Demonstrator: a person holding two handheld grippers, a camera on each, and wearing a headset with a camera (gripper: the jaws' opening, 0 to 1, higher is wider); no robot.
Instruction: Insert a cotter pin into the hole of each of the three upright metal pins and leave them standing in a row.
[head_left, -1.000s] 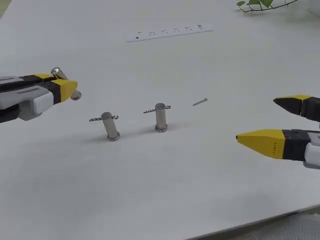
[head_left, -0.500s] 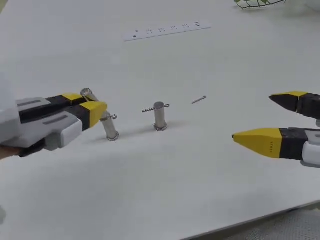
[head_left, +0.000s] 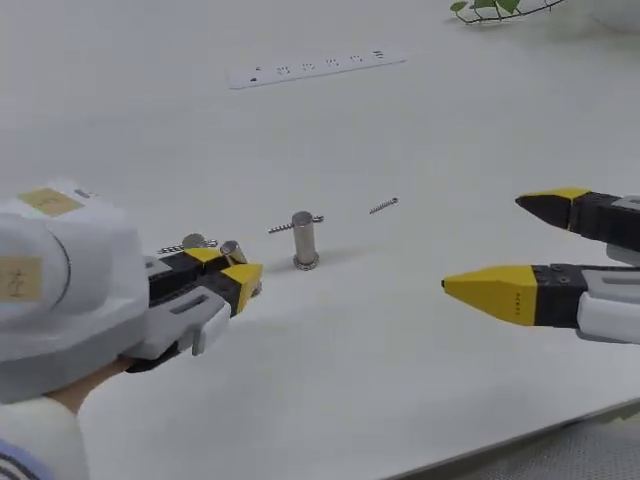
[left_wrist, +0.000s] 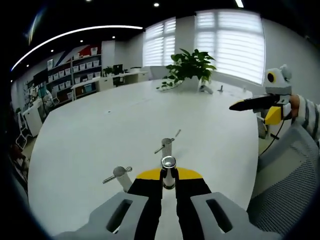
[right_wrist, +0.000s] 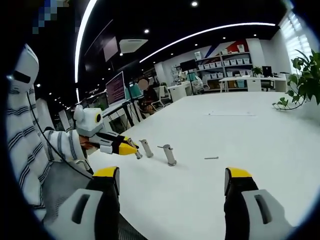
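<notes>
Nearest, at eight o'clock in the head view, the left gripper (head_left: 240, 278) has its jaws pinched narrow on the held pin (head_left: 232, 250). The pin's round head shows just above the yellow tips. In the left gripper view the pin stands straight between the jaws. I cannot tell whether its foot touches the table (head_left: 330, 390).

At four o'clock the right gripper (head_left: 482, 245) hangs over the table, jaws spread wide with nothing between them.

Just behind the left gripper, at eleven o'clock from the held pin, the rear pin (head_left: 193, 241) is partly hidden. The rear cotter pin (head_left: 171, 247) sticks out of it toward nine o'clock.

At three o'clock from the held pin, near the middle of the view, the centre pin (head_left: 303, 242) stands upright on the table. The centre cotter pin (head_left: 283, 228) runs through its top.

At two o'clock from the centre pin, a little apart, the loose cotter pin (head_left: 383, 206) lies flat on the table.

Far off at twelve o'clock lies a white power strip (head_left: 317, 67), and at one o'clock, on the top edge, are the leaves of a plant (head_left: 492, 7).
</notes>
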